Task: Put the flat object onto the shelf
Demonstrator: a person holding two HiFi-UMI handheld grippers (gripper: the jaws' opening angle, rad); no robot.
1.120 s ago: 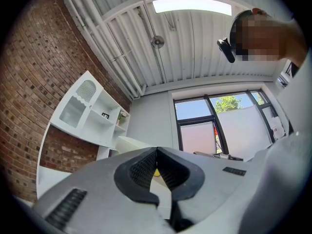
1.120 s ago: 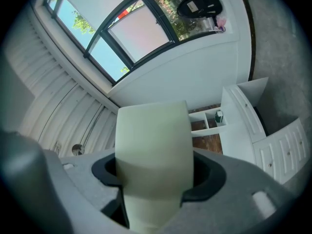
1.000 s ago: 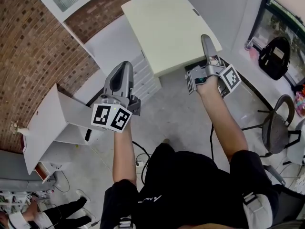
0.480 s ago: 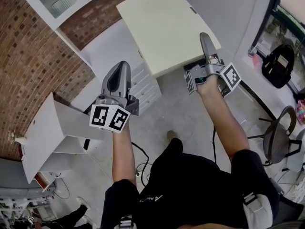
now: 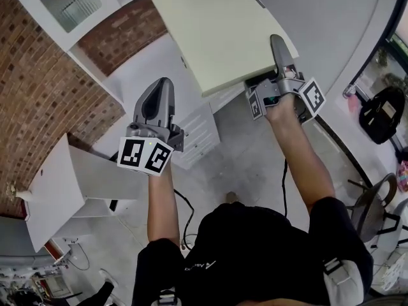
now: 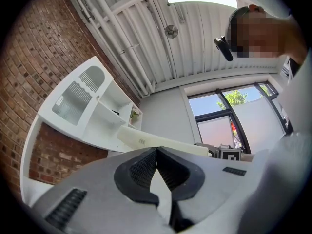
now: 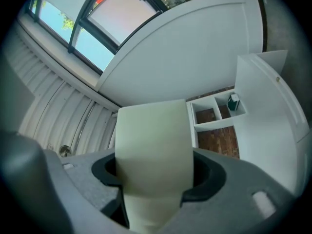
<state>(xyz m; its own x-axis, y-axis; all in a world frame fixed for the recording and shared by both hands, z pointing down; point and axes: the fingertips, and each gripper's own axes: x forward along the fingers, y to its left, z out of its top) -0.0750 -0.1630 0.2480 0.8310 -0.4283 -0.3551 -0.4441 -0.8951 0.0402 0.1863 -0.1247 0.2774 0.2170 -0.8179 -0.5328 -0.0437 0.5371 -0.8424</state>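
Observation:
A large flat pale-yellow board [image 5: 217,30] is held up in the air by one edge, and my right gripper [image 5: 279,48] is shut on that edge. In the right gripper view the board [image 7: 152,140] fills the space between the jaws and runs away from the camera. My left gripper [image 5: 157,99] hangs lower and to the left, shut with nothing in it; its pads [image 6: 146,167] meet at the tip. The tall white shelf unit [image 5: 64,5] stands against the brick wall at the upper left. Its cubbies [image 7: 217,111] show past the board.
A white drawer cabinet [image 5: 199,132] stands below the board. A low white shelf piece [image 5: 57,177] lies on the floor at the left. At the right are a black backpack [image 5: 382,113] and a chair [image 5: 376,203]. Cables [image 5: 185,209] trail across the grey floor.
The whole view has shifted as the person steps forward. The board and both grippers sit a little higher in the frame, nearer the shelf unit. Neither grip has changed.

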